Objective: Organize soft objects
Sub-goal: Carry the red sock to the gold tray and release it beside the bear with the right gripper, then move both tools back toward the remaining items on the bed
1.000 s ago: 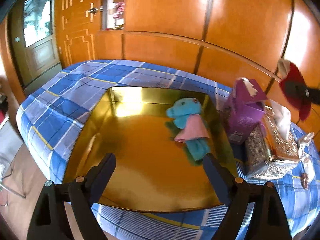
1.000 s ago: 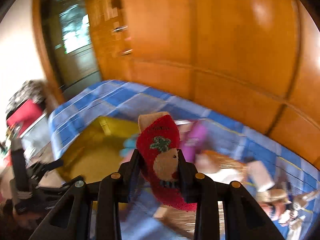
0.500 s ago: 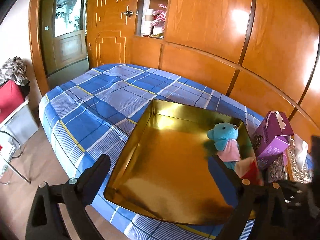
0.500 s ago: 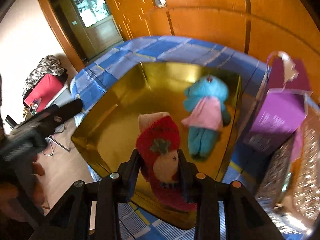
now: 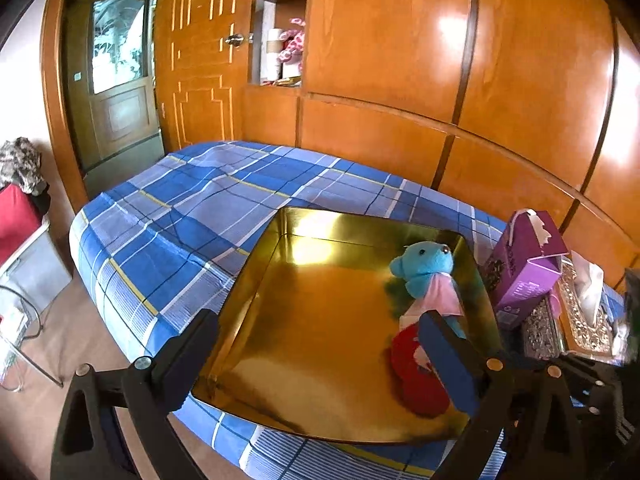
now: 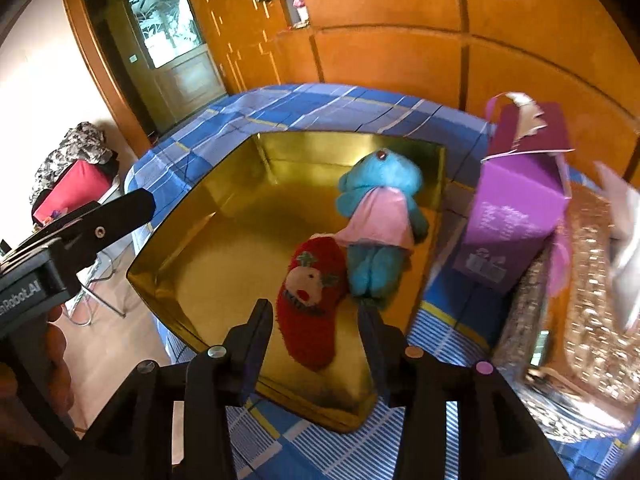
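A red Christmas stocking plush (image 6: 312,292) lies on the floor of the gold tray (image 6: 172,292), touching the legs of a blue teddy bear in a pink dress (image 6: 380,216). My right gripper (image 6: 316,312) hovers just above the stocking's lower end with its jaws opening; the pads stand apart from the plush. My left gripper (image 5: 318,320) is wide open over the tray's (image 5: 256,272) near left part, holding nothing. Its right finger hides part of the stocking (image 5: 412,376), and the bear (image 5: 426,268) lies beyond it.
The tray sits on a blue plaid cloth (image 5: 180,232). A purple carton (image 6: 516,208) and an ornate gold tissue box (image 6: 580,280) stand right of the tray. Wooden panelling rises behind. At far left is a red case with clothes on it (image 5: 16,216).
The right gripper came down over the tray with the stocking, then spread its jaws; the stocking now lies on the tray beside the bear. The left gripper drew back and opened a little wider.
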A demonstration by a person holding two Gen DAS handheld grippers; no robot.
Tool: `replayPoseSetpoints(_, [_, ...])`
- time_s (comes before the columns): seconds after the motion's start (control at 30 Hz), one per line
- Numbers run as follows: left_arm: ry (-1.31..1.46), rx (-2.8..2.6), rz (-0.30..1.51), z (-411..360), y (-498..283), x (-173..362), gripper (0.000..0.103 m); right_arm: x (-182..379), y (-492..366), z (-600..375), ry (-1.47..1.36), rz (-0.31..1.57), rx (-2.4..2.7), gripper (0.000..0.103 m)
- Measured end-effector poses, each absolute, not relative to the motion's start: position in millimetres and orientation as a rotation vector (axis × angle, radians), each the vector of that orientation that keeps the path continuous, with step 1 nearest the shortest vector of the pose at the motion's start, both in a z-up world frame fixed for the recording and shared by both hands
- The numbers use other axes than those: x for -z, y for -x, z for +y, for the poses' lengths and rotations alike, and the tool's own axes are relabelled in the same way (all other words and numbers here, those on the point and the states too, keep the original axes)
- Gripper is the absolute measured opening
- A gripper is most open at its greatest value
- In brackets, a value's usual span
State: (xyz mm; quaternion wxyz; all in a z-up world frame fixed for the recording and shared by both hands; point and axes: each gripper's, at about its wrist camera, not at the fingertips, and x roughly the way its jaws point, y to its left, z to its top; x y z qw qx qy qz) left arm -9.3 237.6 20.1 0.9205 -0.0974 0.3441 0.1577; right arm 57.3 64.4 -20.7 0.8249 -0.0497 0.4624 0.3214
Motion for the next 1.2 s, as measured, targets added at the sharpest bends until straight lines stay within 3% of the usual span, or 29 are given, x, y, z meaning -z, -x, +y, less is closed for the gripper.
replayPoseSetpoints(0.57, [0.128, -0.230, 0.703, 196, 14, -29, 0.100, -23, -28, 12, 0.127, 0.789, -0.531, 0.045])
replayPoseSetpoints(1.2, [0.040, -0.099, 0.713, 139, 15, -36, 0.100, -36, -23, -104, -0.028, 0.744, -0.290, 0.045])
